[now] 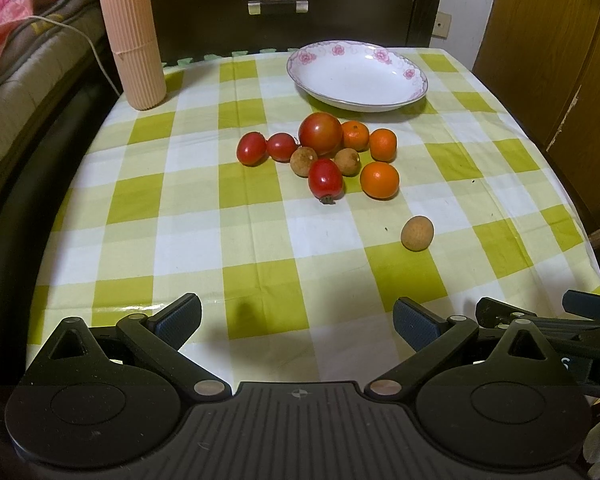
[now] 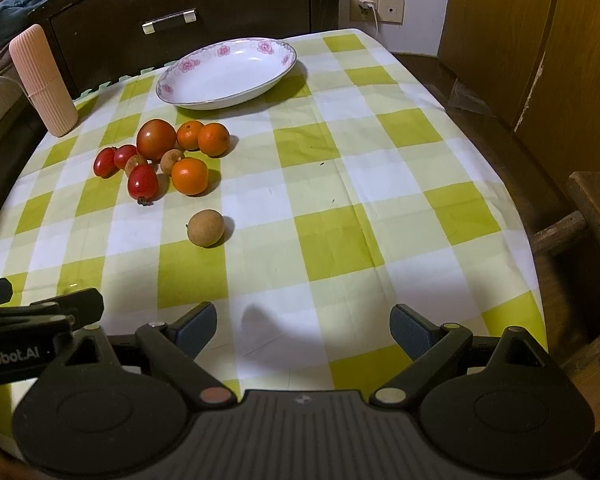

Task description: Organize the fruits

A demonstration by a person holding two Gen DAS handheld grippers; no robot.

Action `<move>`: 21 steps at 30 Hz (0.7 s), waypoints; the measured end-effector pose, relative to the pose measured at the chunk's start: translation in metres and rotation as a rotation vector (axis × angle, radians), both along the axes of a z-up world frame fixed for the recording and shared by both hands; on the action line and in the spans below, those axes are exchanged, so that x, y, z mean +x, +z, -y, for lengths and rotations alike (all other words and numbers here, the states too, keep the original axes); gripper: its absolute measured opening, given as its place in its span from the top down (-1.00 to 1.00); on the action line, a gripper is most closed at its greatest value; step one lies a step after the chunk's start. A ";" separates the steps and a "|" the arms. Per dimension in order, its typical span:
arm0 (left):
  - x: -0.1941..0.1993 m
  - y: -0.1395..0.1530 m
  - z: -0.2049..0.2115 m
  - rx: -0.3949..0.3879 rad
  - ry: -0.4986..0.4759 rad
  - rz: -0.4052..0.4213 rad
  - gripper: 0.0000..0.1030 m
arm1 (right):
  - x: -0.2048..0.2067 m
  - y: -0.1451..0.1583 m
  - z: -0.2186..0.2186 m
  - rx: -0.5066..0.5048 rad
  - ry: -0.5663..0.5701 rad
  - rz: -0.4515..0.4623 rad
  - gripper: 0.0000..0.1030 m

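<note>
A pile of fruit lies mid-table: a big tomato [image 1: 320, 133] [image 2: 156, 139], three small red tomatoes [image 1: 325, 179] [image 2: 142, 183], three oranges [image 1: 379, 180] [image 2: 189, 176] and two brown longans [image 1: 303, 161]. A third longan [image 1: 417, 233] [image 2: 205, 227] lies alone, nearer to me. Behind the pile sits an empty white plate with pink flowers [image 1: 412, 76] [image 2: 284, 60]. My left gripper [image 1: 296, 322] and right gripper [image 2: 302, 328] both hover open over the table's near edge, nothing between their fingers.
A ribbed pink cylinder [image 1: 133, 40] [image 2: 44, 82] stands at the table's far left corner. A dark drawer cabinet [image 1: 280, 4] stands behind the table, bedding [image 1: 16, 60] to the left, wooden panels [image 2: 560, 60] and a wooden stool [image 2: 592, 208] to the right.
</note>
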State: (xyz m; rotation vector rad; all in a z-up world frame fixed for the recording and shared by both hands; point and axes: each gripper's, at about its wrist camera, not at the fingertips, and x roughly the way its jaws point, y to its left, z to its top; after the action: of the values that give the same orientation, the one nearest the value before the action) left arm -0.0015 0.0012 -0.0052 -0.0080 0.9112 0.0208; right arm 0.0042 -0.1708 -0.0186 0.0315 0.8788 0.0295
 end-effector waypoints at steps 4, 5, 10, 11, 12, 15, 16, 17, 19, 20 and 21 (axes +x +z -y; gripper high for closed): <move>-0.001 -0.001 0.000 0.013 0.000 0.036 -1.00 | 0.001 0.000 0.000 -0.001 0.000 -0.004 -0.80; -0.001 -0.001 0.000 0.021 0.001 0.058 -1.00 | 0.001 0.000 0.000 -0.001 0.000 -0.005 -0.80; -0.001 0.000 0.000 0.023 0.001 0.052 -1.00 | 0.001 0.000 0.000 -0.001 0.000 -0.006 -0.80; -0.001 0.000 0.000 0.022 0.000 0.049 -1.00 | 0.001 0.000 0.000 -0.001 0.000 -0.006 -0.80; -0.001 0.000 0.000 0.021 0.000 0.045 -1.00 | 0.001 0.000 -0.001 -0.001 0.000 -0.006 -0.80; 0.000 0.000 0.000 0.018 0.000 0.038 -1.00 | 0.001 0.000 -0.001 -0.002 0.000 -0.006 -0.79; 0.000 0.000 0.000 0.017 0.000 0.038 -1.00 | 0.001 0.000 -0.001 -0.002 0.000 -0.007 -0.79; 0.000 0.000 0.000 0.017 0.000 0.036 -1.00 | 0.001 0.000 -0.001 -0.002 0.000 -0.007 -0.80; 0.000 0.000 0.000 0.018 0.000 0.035 -1.00 | 0.001 -0.001 -0.001 -0.002 0.000 -0.008 -0.80; 0.000 0.000 0.000 0.017 0.001 0.036 -1.00 | 0.001 -0.001 -0.001 -0.002 0.000 -0.008 -0.80; 0.000 0.000 0.000 0.017 0.001 0.037 -1.00 | 0.001 -0.001 -0.001 -0.002 0.000 -0.008 -0.80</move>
State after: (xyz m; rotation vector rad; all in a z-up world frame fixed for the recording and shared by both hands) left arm -0.0018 0.0013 -0.0055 0.0072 0.8743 0.0296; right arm 0.0056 -0.1702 -0.0196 0.0300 0.8867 0.0289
